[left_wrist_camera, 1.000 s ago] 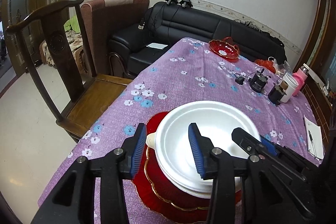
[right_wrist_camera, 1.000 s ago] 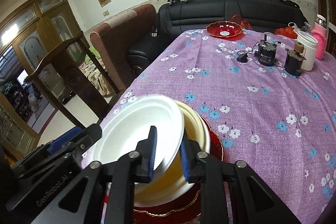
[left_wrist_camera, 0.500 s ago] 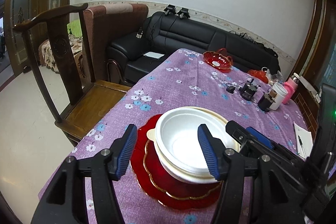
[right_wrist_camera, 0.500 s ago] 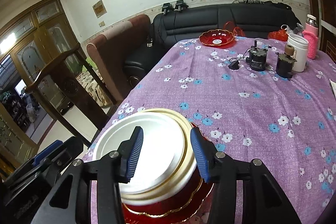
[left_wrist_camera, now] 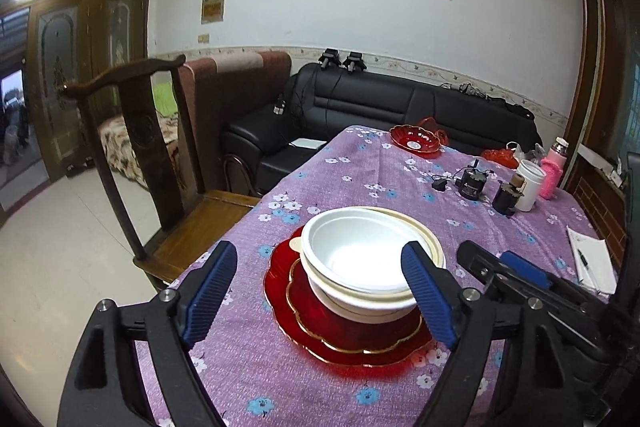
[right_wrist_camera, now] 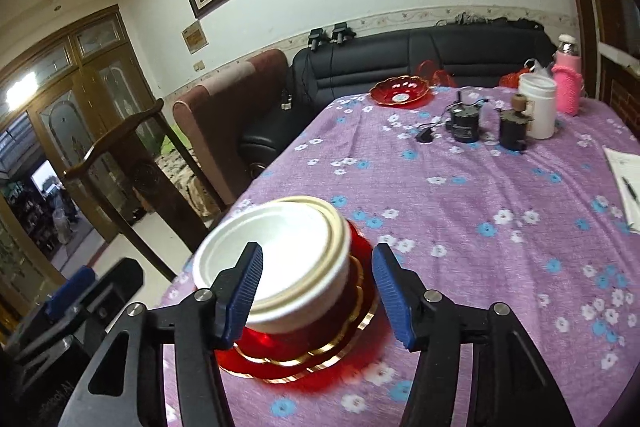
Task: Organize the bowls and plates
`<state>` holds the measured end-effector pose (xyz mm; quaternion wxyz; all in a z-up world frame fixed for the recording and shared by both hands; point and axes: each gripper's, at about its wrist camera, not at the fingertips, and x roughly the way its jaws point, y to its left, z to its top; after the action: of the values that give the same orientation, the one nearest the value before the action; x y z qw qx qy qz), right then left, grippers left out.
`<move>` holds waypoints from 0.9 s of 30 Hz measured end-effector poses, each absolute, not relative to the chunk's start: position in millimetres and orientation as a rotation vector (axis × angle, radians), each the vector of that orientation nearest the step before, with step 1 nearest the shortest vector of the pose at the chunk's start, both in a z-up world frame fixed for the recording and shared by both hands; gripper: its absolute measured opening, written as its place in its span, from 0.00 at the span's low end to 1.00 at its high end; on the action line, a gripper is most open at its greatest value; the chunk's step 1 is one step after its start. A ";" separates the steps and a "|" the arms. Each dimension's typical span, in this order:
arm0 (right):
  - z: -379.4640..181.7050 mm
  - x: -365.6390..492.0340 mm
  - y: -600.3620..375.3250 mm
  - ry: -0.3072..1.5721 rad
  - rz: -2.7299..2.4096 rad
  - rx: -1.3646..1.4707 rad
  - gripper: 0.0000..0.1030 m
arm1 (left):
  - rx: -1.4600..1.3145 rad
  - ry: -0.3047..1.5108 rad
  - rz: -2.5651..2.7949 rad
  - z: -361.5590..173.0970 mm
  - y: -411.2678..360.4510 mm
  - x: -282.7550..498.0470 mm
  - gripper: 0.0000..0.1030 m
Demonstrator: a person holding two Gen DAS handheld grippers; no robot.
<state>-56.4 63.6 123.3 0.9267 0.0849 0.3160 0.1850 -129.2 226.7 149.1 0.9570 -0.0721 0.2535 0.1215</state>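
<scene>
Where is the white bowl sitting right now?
The white bowl sits nested in a cream bowl atop the red plates, near the table's front edge beside the wooden chair, ahead of both open grippers.

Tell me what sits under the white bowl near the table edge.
The white bowl nests in a cream bowl, which stands on stacked red gold-rimmed plates. The bowls cover the plates' centres and the cream bowl's inside, so anything there is hidden.

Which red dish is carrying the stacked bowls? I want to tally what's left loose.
The large gold-rimmed red plate at the table's near edge, under the white bowl. The smaller red dish sits alone at the far end.
</scene>
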 end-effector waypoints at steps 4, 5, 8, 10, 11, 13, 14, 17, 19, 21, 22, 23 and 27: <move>120.3 -69.5 51.8 0.631 0.354 0.161 0.61 | -0.128 0.499 0.265 145.6 217.6 -139.0 0.87; 119.2 -72.2 48.8 0.631 0.350 0.164 0.61 | -0.127 0.493 0.268 144.7 215.9 -141.5 0.87; 114.9 -78.9 36.0 0.639 0.344 0.203 0.62 | -0.124 0.473 0.277 144.2 210.0 -150.1 0.89; 112.8 -82.7 27.8 0.643 0.337 0.230 0.62 | -0.120 0.457 0.283 144.5 206.3 -156.3 0.91; 111.2 -84.8 23.2 0.646 0.333 0.244 0.62 | -0.117 0.447 0.286 144.6 204.1 -160.2 0.92; 107.9 -88.3 16.3 0.650 0.326 0.266 0.63 | -0.111 0.422 0.292 144.9 199.1 -167.8 0.94; 105.4 -90.9 11.8 0.655 0.321 0.283 0.63 | -0.110 0.412 0.294 144.8 197.8 -171.2 0.94; 99.1 -97.0 5.1 0.670 0.316 0.313 0.63 | -0.117 0.389 0.298 143.3 192.5 -181.0 0.95; 95.5 -102.4 0.7 0.674 0.309 0.320 0.63 | -0.127 0.380 0.299 141.4 190.0 -186.7 0.95; 94.1 -109.0 -2.3 0.665 0.295 0.312 0.63 | -0.130 0.379 0.298 139.3 188.1 -190.6 0.96; 93.5 -111.3 -3.3 0.662 0.291 0.310 0.63 | -0.130 0.379 0.299 138.3 186.9 -192.1 0.96; 92.9 -115.2 -4.7 0.657 0.283 0.305 0.63 | -0.129 0.380 0.301 137.6 185.6 -192.9 0.96; 92.8 -125.3 -7.9 0.637 0.272 0.286 0.63 | -0.134 0.371 0.293 137.1 184.7 -196.7 0.96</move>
<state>-125.3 -7.9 92.8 0.9306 0.1395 0.3112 0.1327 -196.7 184.7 137.1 0.9700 -0.0662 0.1835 0.1449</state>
